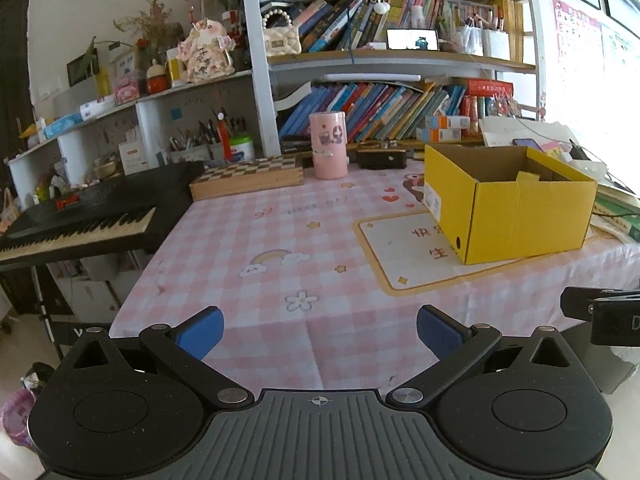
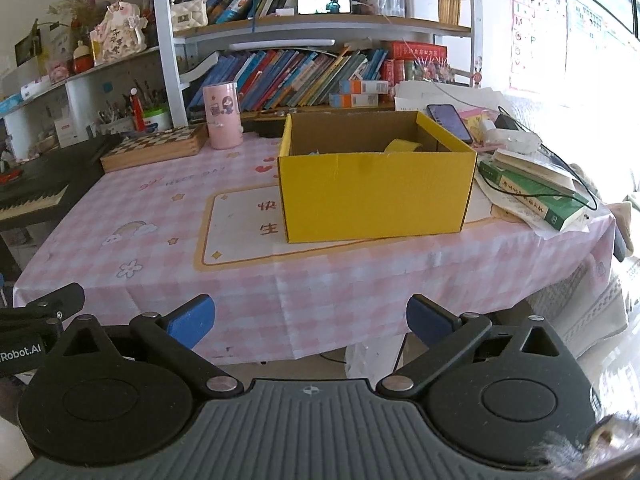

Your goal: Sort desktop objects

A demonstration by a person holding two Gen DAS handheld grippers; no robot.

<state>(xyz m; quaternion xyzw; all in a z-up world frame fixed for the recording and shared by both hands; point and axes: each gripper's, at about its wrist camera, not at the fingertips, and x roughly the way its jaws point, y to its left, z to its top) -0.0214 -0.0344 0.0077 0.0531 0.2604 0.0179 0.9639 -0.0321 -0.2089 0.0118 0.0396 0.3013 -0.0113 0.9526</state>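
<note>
An open yellow cardboard box (image 1: pixel 516 216) stands on the pink checked tablecloth (image 1: pixel 280 240) at the right; in the right wrist view the box (image 2: pixel 376 196) is straight ahead, with small items barely visible inside. A pink cylindrical holder (image 1: pixel 329 146) stands at the back, also in the right wrist view (image 2: pixel 222 116). A wooden chessboard box (image 1: pixel 246 178) lies beside it. My left gripper (image 1: pixel 320 334) is open and empty over the table's near edge. My right gripper (image 2: pixel 310 322) is open and empty, held at the front edge.
A black keyboard (image 1: pixel 80 220) sits left of the table. Bookshelves (image 1: pixel 380 100) stand behind. A stack of books (image 2: pixel 532 192), a phone (image 2: pixel 448 120) and cables lie right of the box. A black case (image 1: pixel 382 156) sits at the back.
</note>
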